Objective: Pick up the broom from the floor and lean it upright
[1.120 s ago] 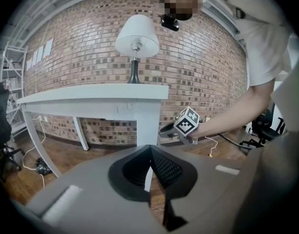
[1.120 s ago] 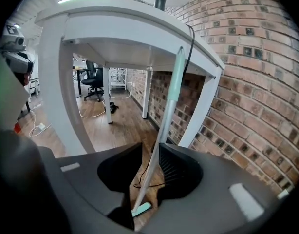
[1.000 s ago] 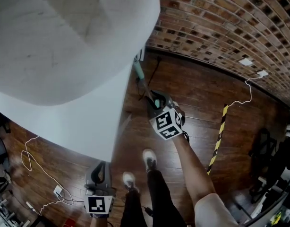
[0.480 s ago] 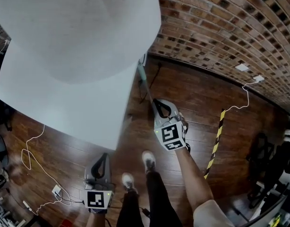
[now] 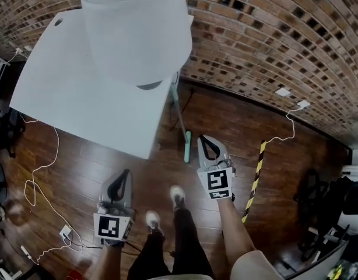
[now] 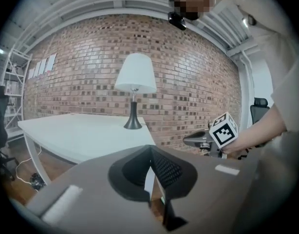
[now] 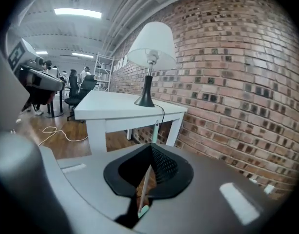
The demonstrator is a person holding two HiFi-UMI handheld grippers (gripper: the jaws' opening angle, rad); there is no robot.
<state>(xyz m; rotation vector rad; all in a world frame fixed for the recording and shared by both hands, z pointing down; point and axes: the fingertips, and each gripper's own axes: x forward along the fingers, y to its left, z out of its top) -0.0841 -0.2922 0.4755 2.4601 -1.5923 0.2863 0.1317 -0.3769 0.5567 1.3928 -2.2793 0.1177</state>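
Pinches the broom (image 5: 179, 112) near its teal handle tip in the closed right gripper (image 5: 206, 142), far end hidden past the bench (image 5: 80, 109) corner; carries the left gripper (image 5: 122, 179) closed, empty. Risks the thin handle swivelling or slipping from so end-on a hold, or clipping the bench while swinging upright

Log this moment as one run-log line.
right gripper: jaws shut on broom handle | left gripper: jaws shut, empty | step: not yet leaned upright

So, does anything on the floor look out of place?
Only a loose white cable, looping over the wood floor beside the left gripper: easy to trip on. Nothing looks spilled or broken.
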